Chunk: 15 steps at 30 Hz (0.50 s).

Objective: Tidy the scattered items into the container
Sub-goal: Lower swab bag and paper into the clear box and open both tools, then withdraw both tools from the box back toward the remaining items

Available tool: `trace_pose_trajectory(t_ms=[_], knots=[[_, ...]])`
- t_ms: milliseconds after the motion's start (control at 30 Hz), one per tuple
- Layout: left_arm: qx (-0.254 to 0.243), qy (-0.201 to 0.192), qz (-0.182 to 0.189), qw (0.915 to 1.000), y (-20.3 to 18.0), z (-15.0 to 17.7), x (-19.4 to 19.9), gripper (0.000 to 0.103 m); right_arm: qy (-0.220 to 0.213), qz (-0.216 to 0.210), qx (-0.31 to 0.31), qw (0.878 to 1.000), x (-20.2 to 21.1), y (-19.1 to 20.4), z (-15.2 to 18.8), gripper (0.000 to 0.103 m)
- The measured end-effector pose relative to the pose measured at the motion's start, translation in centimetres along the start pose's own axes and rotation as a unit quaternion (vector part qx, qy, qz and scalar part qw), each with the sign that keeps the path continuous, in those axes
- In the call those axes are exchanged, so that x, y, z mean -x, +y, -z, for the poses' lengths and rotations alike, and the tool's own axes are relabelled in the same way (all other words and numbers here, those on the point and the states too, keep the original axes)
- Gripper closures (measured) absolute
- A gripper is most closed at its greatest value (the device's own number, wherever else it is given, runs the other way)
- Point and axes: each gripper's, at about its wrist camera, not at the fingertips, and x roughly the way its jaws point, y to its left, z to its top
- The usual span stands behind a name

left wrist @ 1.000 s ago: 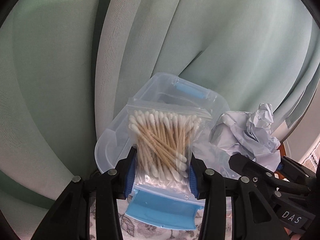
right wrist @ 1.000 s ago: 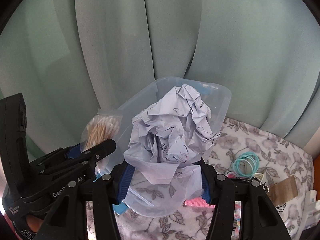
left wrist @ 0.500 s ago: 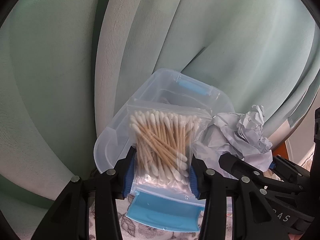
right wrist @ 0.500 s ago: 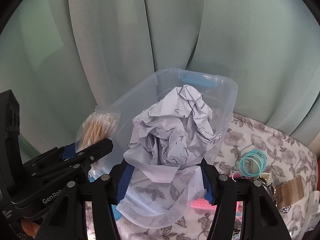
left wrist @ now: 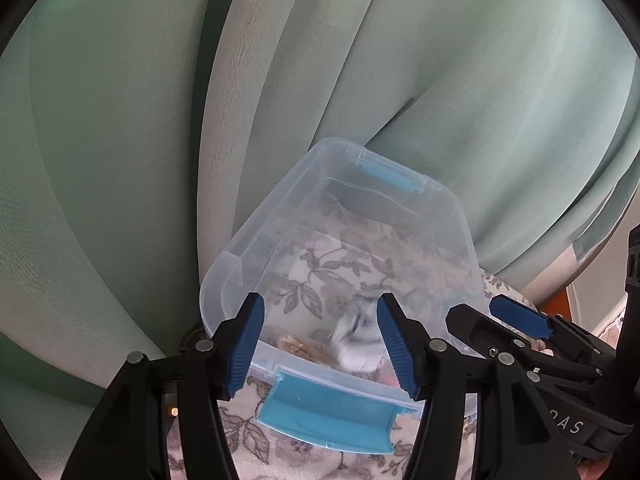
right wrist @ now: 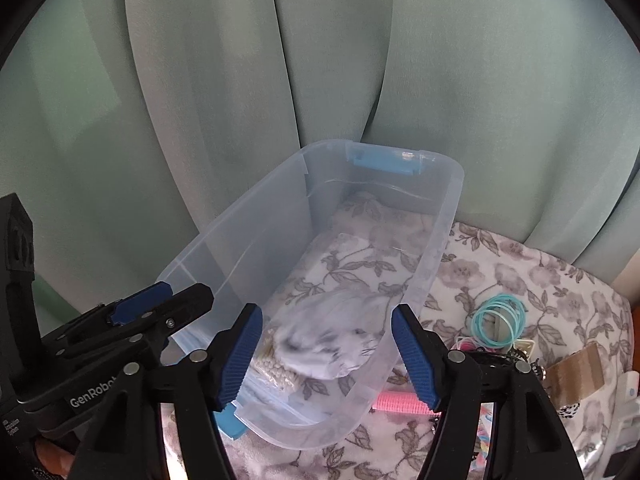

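Drop step: both jaws have just been opening, empty, with the left gripper [left wrist: 320,344] and right gripper [right wrist: 326,354] above the clear plastic box [right wrist: 436,248]. The crumpled white paper ball [right wrist: 324,344] and bag of cotton swabs [right wrist: 276,364] sit inside. Next, reach the teal hair ties [right wrist: 498,320] at 3 o'clock.

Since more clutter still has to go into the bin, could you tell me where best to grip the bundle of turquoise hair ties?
Take the turquoise hair ties from above, pinching across one side of the stacked loops. They lie flat on the floral cloth with a hollow centre, so one finger can drop inside the ring and the other outside. The right claw, open and empty, is nearest.

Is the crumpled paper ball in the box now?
In. The paper ball lies inside the clear box, beside the cotton swabs.
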Motion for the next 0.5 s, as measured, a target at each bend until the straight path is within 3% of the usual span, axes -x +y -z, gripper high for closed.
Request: trace_pose_trajectory(t_ms=[500], knots=[[-0.037, -0.016, 0.029, 0.9988, -3.3, 0.5, 4.1, 0.041, -0.027, 0.030, -0.036, 0.999, 5.9, -2.0, 2.8, 0.032]])
